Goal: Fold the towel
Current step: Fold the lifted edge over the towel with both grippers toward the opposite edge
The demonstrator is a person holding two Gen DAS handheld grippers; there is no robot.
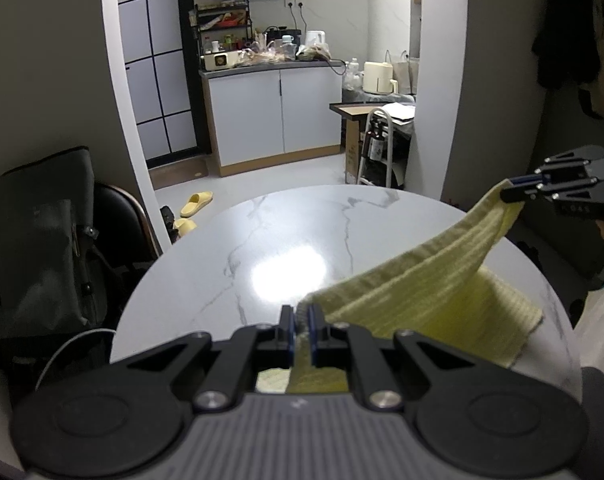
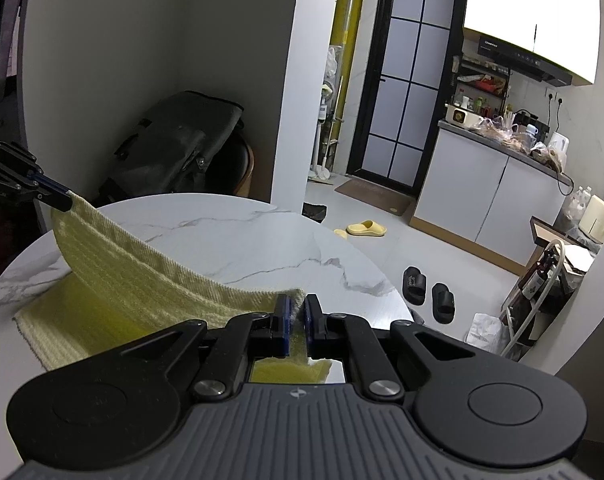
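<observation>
Right now my left gripper [image 1: 298, 314] and right gripper [image 2: 297, 307] each pinch a towel [image 1: 413, 296] corner, lifted edge sagging between them, far half on the table [image 1: 270, 232] toward three o'clock. Uneven pulling could skew the fold.

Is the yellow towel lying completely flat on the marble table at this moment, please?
No, the towel is lifted along one edge by the left claw and right claw above the table.
</observation>
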